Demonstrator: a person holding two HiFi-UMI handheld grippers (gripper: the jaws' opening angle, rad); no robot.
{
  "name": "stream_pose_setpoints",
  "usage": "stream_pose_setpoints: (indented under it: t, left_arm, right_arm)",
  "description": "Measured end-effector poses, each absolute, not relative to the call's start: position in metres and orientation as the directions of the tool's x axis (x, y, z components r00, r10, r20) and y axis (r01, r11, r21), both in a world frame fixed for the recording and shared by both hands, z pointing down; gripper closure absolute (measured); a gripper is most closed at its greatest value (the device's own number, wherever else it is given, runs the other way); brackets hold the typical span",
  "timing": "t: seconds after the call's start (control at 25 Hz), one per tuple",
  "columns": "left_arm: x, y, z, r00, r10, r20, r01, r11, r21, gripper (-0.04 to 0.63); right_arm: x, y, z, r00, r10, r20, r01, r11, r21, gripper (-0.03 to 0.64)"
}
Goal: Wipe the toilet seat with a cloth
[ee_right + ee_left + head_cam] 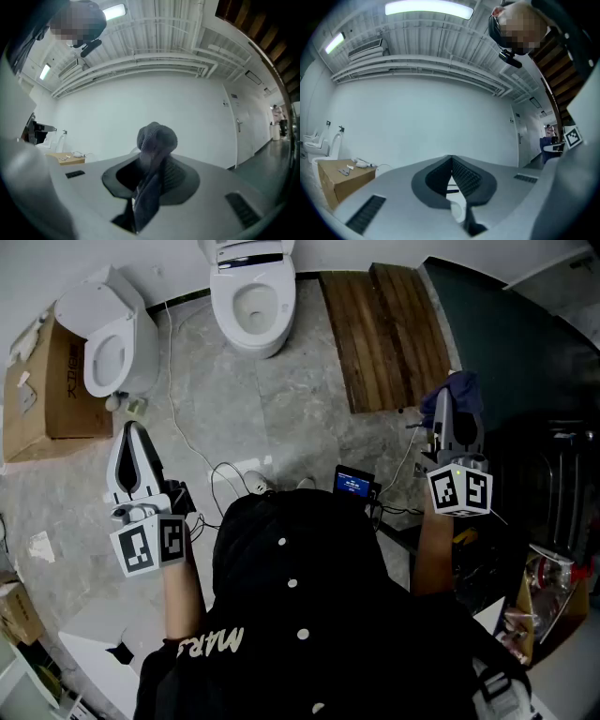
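A cardboard box (45, 381) sits far left, touching 1 white toilet (108, 334). The left gripper (132, 432) hangs above the stone floor (281, 418), jaws together on nothing. A 2nd toilet (251, 301), lid raised, stands top centre. Well apart to its right, near wooden boards (389, 334), the right gripper (442, 401) clamps a dark cloth (464, 385).

Your site: bare test hall, exposed ceiling. Toilet (251, 298), second toilet (105, 338), cardboard box (47, 390), wooden pallets (389, 329), cables (187, 442) on stone floor (281, 418).

Middle toilet (251, 334) cropped at top
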State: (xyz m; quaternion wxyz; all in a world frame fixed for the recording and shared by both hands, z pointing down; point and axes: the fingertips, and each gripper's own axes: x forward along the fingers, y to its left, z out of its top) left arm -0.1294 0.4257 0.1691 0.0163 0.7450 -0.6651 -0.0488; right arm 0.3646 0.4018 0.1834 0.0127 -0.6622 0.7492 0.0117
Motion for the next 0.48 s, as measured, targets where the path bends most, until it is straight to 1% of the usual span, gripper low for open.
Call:
stream_pose_setpoints:
  t: [0.48]
  left_arm:
    - [-0.138,0.431,0.165,0.113,-0.992,-0.059,-0.99,-0.117,0.08,0.588]
  right_arm:
    - [0.353,0.406,0.183,-0.129,-0.991,-0.041,-0.992,0.129,0.004,0.523]
